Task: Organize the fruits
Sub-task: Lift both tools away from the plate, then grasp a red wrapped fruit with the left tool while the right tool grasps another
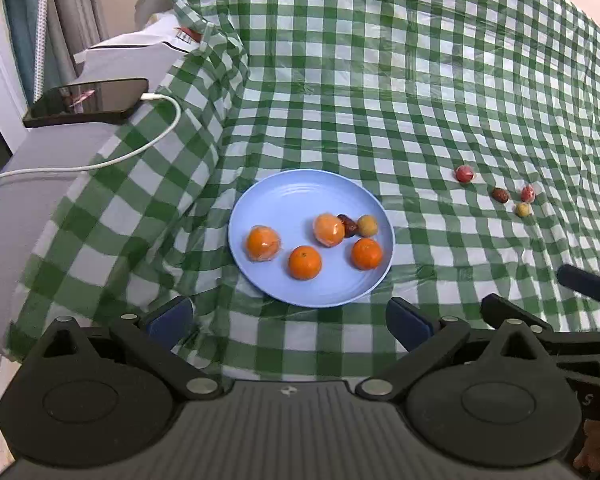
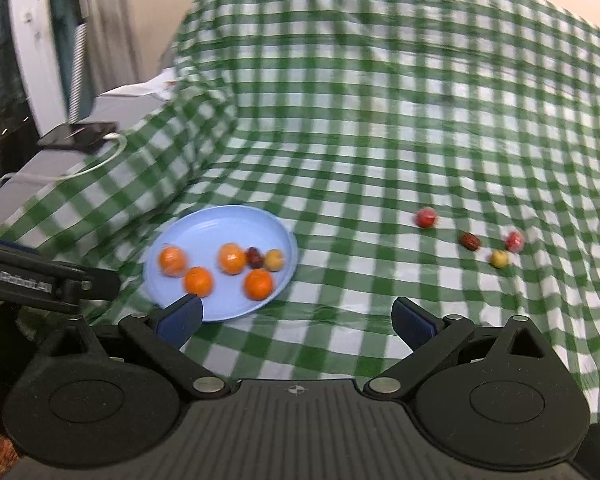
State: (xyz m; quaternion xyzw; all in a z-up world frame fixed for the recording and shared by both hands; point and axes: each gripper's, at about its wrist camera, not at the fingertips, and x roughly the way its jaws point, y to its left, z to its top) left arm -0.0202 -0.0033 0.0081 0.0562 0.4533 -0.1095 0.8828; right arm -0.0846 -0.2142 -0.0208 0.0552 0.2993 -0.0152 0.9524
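Green-checked cloth-covered surface [image 1: 420,80]; upon it blue plate [image 1: 300,196]; four small fruits [image 1: 500,195] apart.

The left gripper [image 1: 290,322] hangs wide open and empty just short of a blue plate [image 1: 284,200] holding four oranges [image 1: 304,262] and two smaller fruits. Four small fruits [image 1: 500,195] lie apart on the checked cloth [image 1: 380,100].
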